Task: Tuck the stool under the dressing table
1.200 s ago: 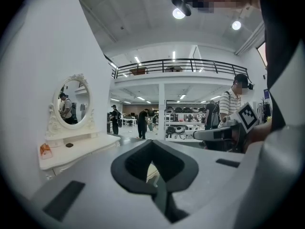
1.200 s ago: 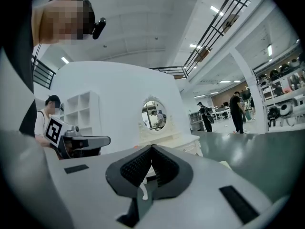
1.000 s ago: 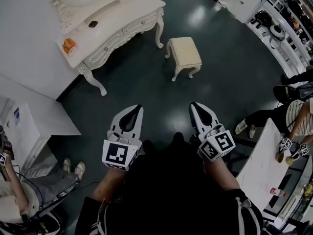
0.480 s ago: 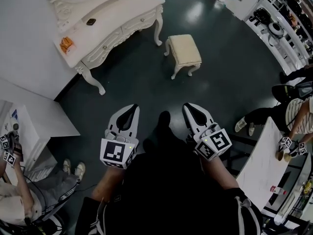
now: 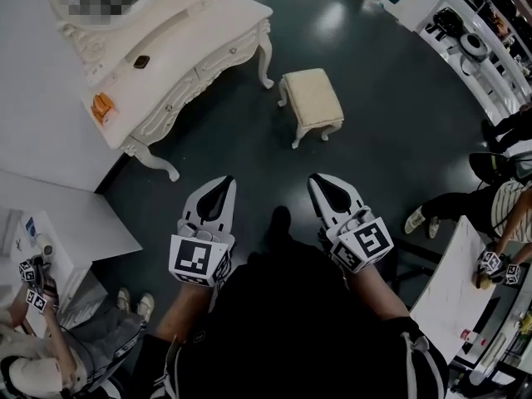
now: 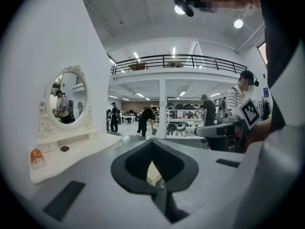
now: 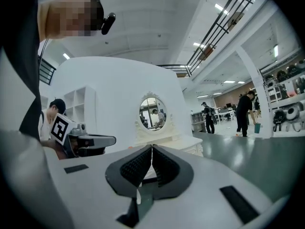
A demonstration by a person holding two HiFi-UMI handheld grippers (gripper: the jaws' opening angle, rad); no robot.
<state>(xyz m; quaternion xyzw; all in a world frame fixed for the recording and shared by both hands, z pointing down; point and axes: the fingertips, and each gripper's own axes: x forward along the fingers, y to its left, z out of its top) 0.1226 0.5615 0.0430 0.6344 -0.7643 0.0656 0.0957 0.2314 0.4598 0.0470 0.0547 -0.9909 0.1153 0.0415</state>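
Both pairs of jaws are clenched on nothing: in the left gripper view and the right gripper view the dark pads meet at the tips with only air in the hollow behind them. The left gripper (image 5: 224, 182) and right gripper (image 5: 321, 179) sit side by side, pointing ahead across the dark floor (image 5: 391, 98).

The stool (image 5: 311, 98) stands upright on its 4 curved legs, well ahead of the jaws, almost straight beyond the right gripper's tips and to the right of the left gripper's line. Nothing touches it. Its cushioned seat is slightly oblong, and the long axis looks to run away from the jaws, roughly along the way they point.

The dressing table (image 5: 179, 52) lies ahead and to the left of the left jaws, its front edge running diagonally. The stool sits outside the knee space, just off the table's right front leg.

The approach is the step in hand. It would go best to close in, part the jaws, and take the seat at 2 opposite edges. The stool should then be swung left, square to the gap between the table legs, and slid in low so that no curved leg catches.
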